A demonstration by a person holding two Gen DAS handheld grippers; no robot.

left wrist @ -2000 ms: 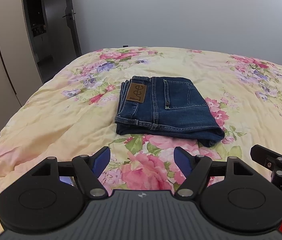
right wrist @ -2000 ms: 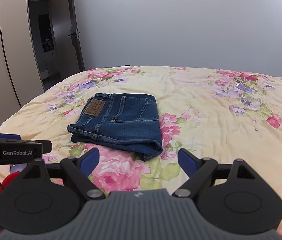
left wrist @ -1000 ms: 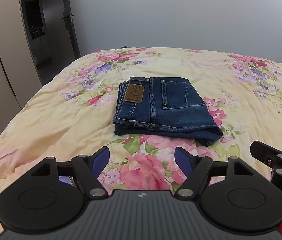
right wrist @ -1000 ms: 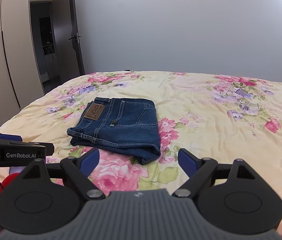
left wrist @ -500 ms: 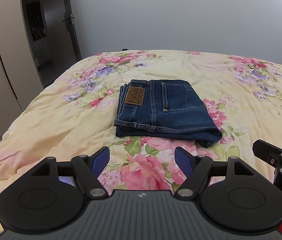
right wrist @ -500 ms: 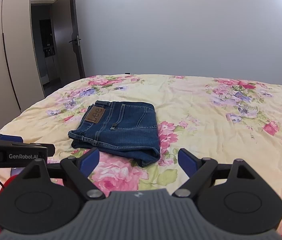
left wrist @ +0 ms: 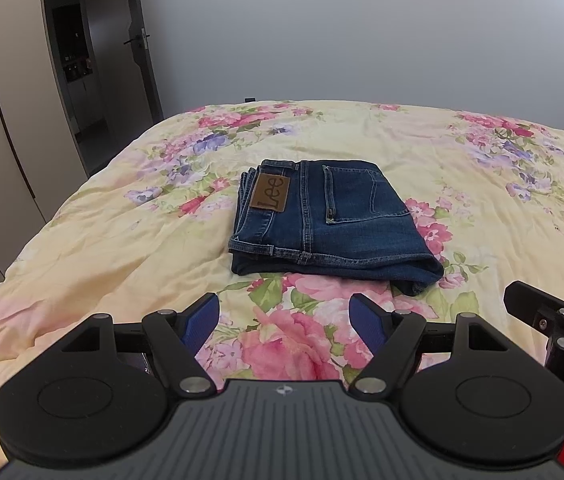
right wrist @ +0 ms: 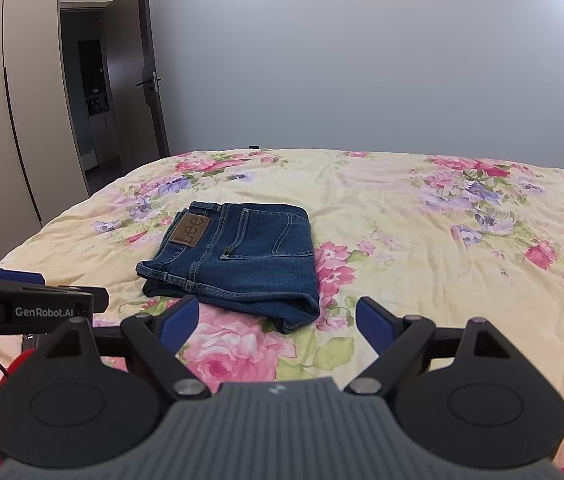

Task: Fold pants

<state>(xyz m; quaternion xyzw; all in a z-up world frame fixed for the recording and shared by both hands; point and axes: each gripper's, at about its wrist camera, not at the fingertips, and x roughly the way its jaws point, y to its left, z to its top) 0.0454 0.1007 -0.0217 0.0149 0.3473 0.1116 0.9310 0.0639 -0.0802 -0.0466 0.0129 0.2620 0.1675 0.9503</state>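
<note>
The pants lie folded into a compact rectangle near the middle of the bed, on a yellow floral cover, with the waistband and the brown Lee patch facing up on the left side of the stack and a back pocket visible to its right. The left gripper is held above the near part of the bed, short of the pants and not touching them; its blue-padded jaws stand spread apart with nothing between them. The right gripper is positioned likewise, just beside the left one, jaws released and empty, with the pants ahead and slightly left. A wardrobe and an open door stand at the left.
</note>
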